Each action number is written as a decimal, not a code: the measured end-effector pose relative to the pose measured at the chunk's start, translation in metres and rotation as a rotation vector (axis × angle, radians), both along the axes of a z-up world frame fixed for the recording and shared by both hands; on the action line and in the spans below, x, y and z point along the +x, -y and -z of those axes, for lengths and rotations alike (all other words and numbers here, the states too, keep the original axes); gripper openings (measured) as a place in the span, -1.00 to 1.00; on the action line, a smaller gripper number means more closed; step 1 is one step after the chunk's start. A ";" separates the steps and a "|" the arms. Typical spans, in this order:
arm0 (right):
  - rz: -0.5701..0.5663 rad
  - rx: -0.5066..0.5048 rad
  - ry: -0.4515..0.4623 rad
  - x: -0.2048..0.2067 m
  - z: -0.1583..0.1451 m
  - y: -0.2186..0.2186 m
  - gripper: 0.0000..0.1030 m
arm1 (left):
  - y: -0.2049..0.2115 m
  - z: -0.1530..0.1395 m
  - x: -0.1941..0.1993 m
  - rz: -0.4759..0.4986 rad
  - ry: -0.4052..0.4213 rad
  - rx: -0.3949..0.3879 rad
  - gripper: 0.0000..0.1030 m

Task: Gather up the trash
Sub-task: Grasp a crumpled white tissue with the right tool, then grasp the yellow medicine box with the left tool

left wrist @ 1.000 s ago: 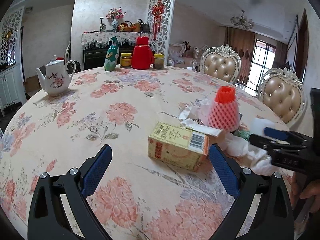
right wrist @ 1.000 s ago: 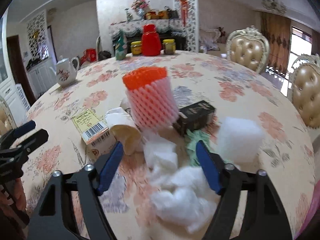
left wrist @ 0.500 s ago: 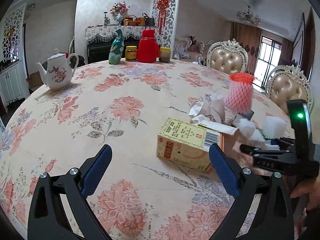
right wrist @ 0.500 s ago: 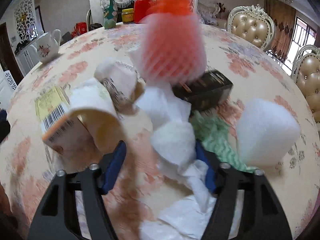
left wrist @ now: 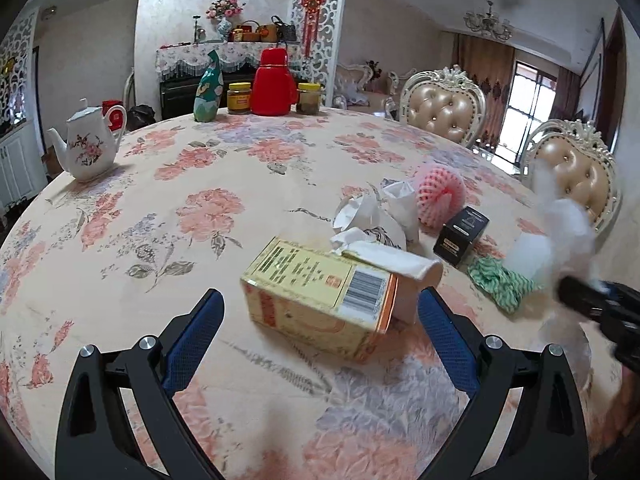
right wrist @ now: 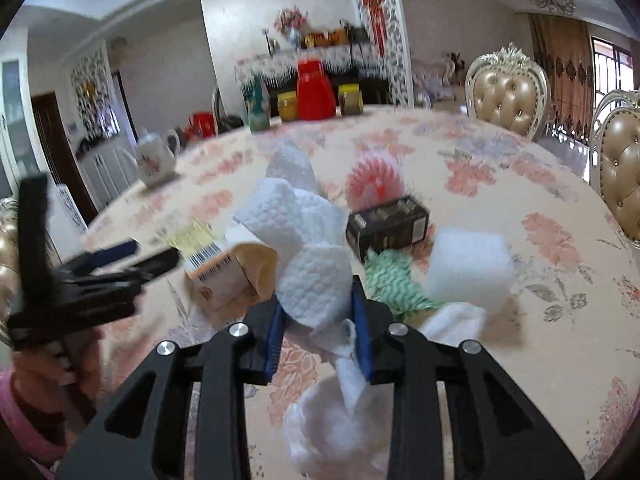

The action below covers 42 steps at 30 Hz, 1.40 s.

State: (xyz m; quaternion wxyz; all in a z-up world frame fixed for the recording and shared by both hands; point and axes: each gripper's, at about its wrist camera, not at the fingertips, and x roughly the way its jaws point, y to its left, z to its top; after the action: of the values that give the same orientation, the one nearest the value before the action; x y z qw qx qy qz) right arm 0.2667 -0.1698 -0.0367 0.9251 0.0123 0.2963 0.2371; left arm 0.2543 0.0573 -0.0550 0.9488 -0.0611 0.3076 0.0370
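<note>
Paper towel wad [right wrist: 316, 280] is sitting clamped in right gripper [right wrist: 318, 320], jaws just closing on it. Left gripper [left wrist: 318, 328] is hovering, jaws apart, straddling yellow box [left wrist: 320, 300].

Your worktop [left wrist: 200, 184] wears matt floral cloth; the tissue [right wrist: 312, 280] is embossed white paper, the yellow box [left wrist: 316, 292] printed card, the teapot [left wrist: 90, 148] glossy ceramic.

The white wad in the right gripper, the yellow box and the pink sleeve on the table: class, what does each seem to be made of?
White wad: soft embossed paper towel, judging by its dimpled, crumpled surface. Yellow box: printed cardboard, slightly glossy, with a barcode and an open flap. Pink sleeve: probably foam netting of the fruit-wrap kind, with an open mesh pattern; blur leaves this less sure.
</note>
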 end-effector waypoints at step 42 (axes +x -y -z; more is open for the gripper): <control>0.033 0.029 0.040 -0.094 -0.003 0.000 -0.40 | 0.023 0.019 -0.046 0.111 -0.085 0.131 0.06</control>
State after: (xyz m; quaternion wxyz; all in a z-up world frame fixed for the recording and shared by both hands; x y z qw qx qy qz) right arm 0.1723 -0.1697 -0.0337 0.9344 0.0259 0.2743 0.2260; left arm 0.2080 0.0344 -0.0737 0.9375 0.0196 0.3473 0.0069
